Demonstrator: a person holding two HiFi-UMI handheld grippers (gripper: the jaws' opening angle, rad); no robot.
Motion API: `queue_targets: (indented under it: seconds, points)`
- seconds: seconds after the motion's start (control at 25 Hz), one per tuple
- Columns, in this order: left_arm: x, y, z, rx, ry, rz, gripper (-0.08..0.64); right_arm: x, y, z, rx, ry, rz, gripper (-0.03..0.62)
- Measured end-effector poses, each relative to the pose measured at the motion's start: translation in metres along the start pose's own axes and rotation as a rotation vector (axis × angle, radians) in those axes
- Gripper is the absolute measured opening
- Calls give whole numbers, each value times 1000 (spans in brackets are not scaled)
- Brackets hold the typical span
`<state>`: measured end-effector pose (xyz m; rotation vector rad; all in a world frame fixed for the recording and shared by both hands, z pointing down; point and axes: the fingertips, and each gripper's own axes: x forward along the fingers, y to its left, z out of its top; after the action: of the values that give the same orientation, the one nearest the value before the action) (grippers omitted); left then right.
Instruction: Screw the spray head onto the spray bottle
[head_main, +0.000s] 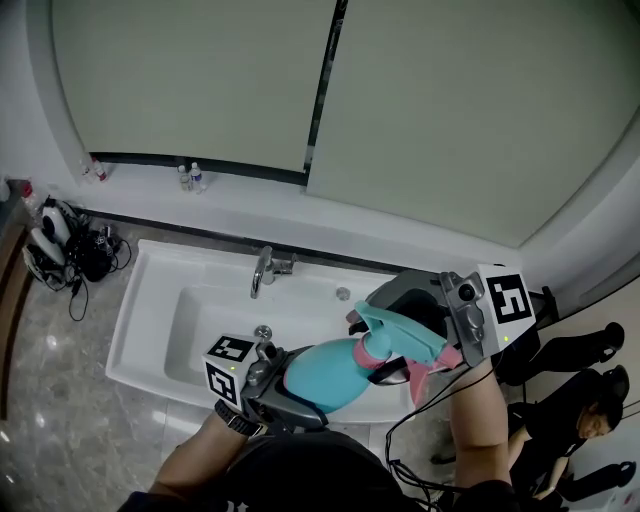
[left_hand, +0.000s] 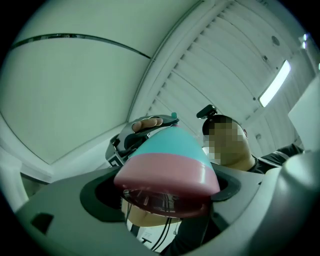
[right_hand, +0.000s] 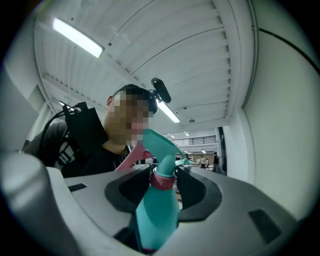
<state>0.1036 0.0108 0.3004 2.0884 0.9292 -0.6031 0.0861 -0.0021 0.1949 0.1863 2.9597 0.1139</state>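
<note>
Sideways: spray bottle (head_main: 320, 378), spray head (head_main: 400, 340) rightward.

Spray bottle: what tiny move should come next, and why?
Probably a small tightening twist with the right tool. It pinches the pink collar of the spray head, the left tool clamps the base of the spray bottle, and the head sits on the neck.

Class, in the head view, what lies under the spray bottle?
The white sink, with its faucet and drain showing beyond the spray bottle. The basin's near part is hidden by the bottle, the left gripper and the right gripper; what lies there cannot be seen.
</note>
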Motion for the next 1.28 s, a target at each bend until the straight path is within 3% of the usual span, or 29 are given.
queue_targets:
  seconds: [0.16, 0.28, 0.36, 0.48, 0.68, 0.8, 0.88, 1.08, 1.28]
  points:
    - [-14, 10, 22, 114, -65, 114, 470, -14, -31, -4, 7, 20, -308, 150]
    - [-26, 11, 38, 168, -122, 142, 471, -33, -45, -9, 29, -18, -486, 150]
    - [-32, 11, 47, 205, -147, 160, 471, -46, -49, -12, 62, -54, -573, 150]
    - [-37, 14, 55, 305, -159, 250, 471, -58, -47, -14, 134, -92, -703, 150]
    - [-49, 17, 69, 478, -198, 406, 471, -50, -32, -17, 102, -8, -821, 150]
    - [-53, 14, 71, 547, -197, 445, 471, -59, -21, -5, 73, 0, -850, 150]
    - [-49, 13, 69, 594, -170, 463, 471, -57, -18, 3, 69, 25, -823, 150]
    - [-33, 21, 59, 678, -103, 511, 471, -35, -42, -9, 54, 211, -742, 213]
    - [-38, 23, 62, 696, -36, 518, 471, -19, -65, -9, 102, 165, -644, 212]
